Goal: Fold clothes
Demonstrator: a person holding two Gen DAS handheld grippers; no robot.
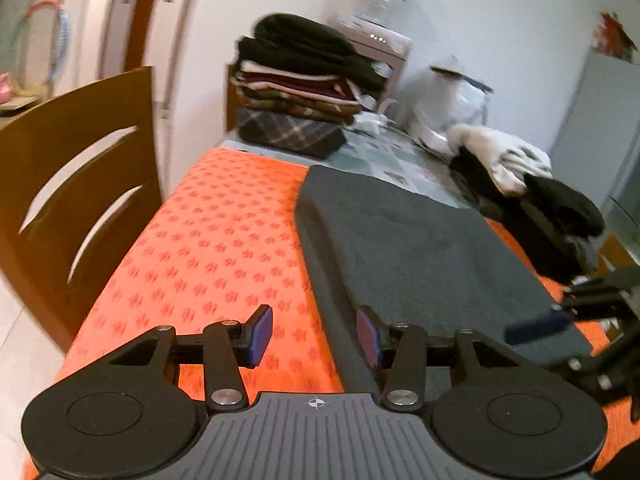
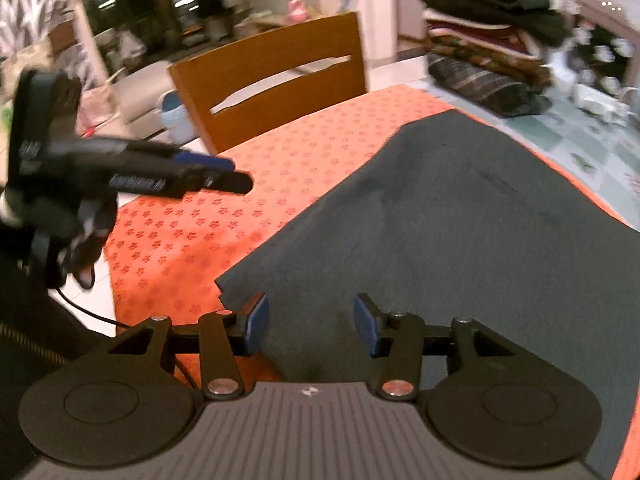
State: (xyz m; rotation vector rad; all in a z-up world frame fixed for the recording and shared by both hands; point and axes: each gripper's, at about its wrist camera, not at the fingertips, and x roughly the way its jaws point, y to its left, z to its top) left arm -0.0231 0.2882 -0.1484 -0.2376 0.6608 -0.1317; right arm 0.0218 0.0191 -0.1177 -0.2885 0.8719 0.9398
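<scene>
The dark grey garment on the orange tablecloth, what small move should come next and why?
Probably lower both open tools onto the near edge of the dark grey garment and pinch it. It lies flat as a long folded strip on the orange tablecloth, and the left tool and right tool hold nothing.

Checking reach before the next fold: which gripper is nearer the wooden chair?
Left. The left gripper is open over the dark grey folded garment's chair-side edge, nearest the wooden chair. The right gripper is open over the garment, farther away.
</scene>
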